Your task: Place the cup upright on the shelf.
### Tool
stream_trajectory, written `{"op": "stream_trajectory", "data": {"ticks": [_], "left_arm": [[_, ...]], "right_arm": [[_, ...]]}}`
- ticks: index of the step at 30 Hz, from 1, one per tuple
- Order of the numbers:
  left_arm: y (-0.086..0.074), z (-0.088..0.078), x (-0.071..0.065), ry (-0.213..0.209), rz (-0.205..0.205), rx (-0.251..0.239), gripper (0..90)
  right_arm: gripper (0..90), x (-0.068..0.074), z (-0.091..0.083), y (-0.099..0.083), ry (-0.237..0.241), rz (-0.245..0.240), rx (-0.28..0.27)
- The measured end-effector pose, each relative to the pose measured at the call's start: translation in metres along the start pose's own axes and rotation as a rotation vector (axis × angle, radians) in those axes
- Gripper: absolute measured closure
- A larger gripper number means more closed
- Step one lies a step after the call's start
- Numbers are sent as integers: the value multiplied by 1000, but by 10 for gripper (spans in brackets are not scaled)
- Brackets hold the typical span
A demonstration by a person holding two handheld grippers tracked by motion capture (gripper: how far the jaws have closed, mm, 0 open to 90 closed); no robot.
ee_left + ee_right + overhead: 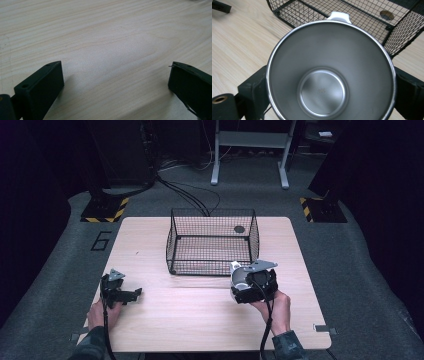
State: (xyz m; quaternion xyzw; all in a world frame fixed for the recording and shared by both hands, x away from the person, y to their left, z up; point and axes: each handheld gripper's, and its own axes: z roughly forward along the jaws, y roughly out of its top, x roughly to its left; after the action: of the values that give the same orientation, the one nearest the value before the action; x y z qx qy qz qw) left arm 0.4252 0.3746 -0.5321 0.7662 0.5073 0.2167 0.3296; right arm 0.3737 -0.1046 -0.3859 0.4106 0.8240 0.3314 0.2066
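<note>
High view shows a light wooden tabletop (200, 315) with a black wire basket (212, 241) standing near its far middle. The right tongs (243, 281) sit just in front of the basket's near right corner, held by the person's right hand (276, 309). These tongs pinch a shiny metal cup (239, 279). The cup is near the basket but outside it, right by the wire wall.

Right gripper view looks straight down into the metal cup (329, 75). Its inside is smooth and grey, with a round flat bottom. One black jaw presses on each side of the cup, so the right tongs (329, 95) are squeezing it. A small white tab (338, 16) sticks out past the cup's far rim. Behind it stands the wire basket (317, 10), with a round dark hole (386, 15) seen through its mesh.

The left tongs (131, 295) rest low at the near left part of the tabletop, well apart from the cup and the basket. The person's left hand (103, 312) holds them. In the left gripper view, the left tongs (116, 80) are spread wide, with bare wood (105, 45) between the two black jaws and nothing held.
</note>
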Motion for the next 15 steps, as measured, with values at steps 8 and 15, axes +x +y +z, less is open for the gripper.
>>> {"op": "stream_trajectory", "data": {"ticks": [8, 15], "left_arm": [[0, 0, 0, 3, -1, -5, 2], [0, 0, 0, 3, 0, -4, 2]], "right_arm": [[61, -9, -8, 5, -17, -3, -15], [61, -15, -14, 13, -26, 12, -28]]}}
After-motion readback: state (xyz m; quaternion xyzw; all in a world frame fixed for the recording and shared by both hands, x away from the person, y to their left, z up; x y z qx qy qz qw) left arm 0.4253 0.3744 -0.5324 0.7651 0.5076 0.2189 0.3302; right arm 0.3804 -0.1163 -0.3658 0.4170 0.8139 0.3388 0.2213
